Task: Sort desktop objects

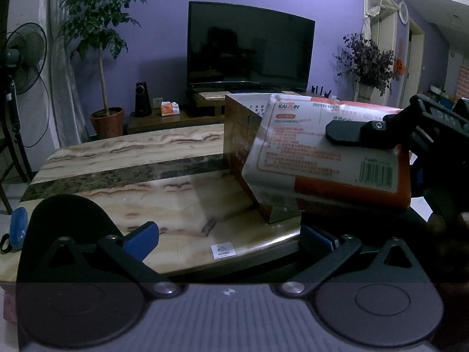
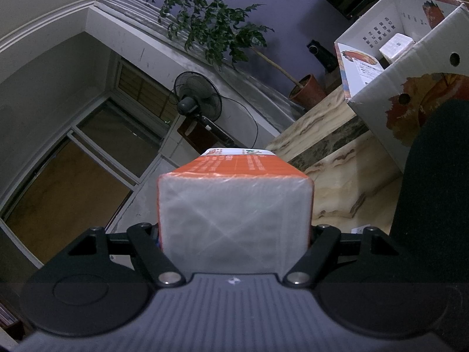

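An orange and white tissue pack [image 1: 322, 158] hangs in the air on the right of the left wrist view, clamped from above and below by my right gripper [image 1: 351, 176]. The right wrist view shows that pack [image 2: 234, 214] end-on, filling the space between the pads of my right gripper [image 2: 234, 234], which is shut on it. My left gripper [image 1: 231, 239] stands open low over the marble table [image 1: 146, 182], with nothing between its blue pads [image 1: 142, 239]. Just behind the pack stands an open cardboard box [image 1: 239, 135], also visible at upper right from the right wrist [image 2: 390, 88].
A white carton [image 2: 395, 45] lies inside the box. A small white sticker [image 1: 223, 250] sits near the table's front edge. A blue case [image 1: 18, 230] lies at the table's left corner. Beyond the table stand a television [image 1: 249, 50], a potted tree [image 1: 102, 58] and a fan [image 1: 23, 58].
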### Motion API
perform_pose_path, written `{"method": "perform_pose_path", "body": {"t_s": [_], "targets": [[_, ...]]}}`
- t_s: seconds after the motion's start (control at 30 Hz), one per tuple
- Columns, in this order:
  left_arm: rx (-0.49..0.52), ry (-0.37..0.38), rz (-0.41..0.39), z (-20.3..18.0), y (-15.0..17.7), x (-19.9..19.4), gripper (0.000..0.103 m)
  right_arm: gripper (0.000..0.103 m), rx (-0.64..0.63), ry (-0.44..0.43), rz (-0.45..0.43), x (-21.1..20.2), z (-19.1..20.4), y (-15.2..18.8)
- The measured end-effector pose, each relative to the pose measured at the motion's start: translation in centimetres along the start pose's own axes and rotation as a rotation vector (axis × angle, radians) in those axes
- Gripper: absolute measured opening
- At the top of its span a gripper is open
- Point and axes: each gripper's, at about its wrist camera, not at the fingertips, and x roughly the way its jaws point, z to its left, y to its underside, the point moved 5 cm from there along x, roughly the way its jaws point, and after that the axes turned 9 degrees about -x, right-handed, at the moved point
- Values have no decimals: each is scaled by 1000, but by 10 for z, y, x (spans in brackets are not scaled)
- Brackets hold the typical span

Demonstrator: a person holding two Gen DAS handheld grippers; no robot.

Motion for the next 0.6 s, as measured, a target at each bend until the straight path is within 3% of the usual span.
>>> {"method": "perform_pose_path", "body": {"t_s": [0.6], "targets": [[10,-2,7,-1,1,1,102,78,4,-3,-1,-1,1,-1]]}}
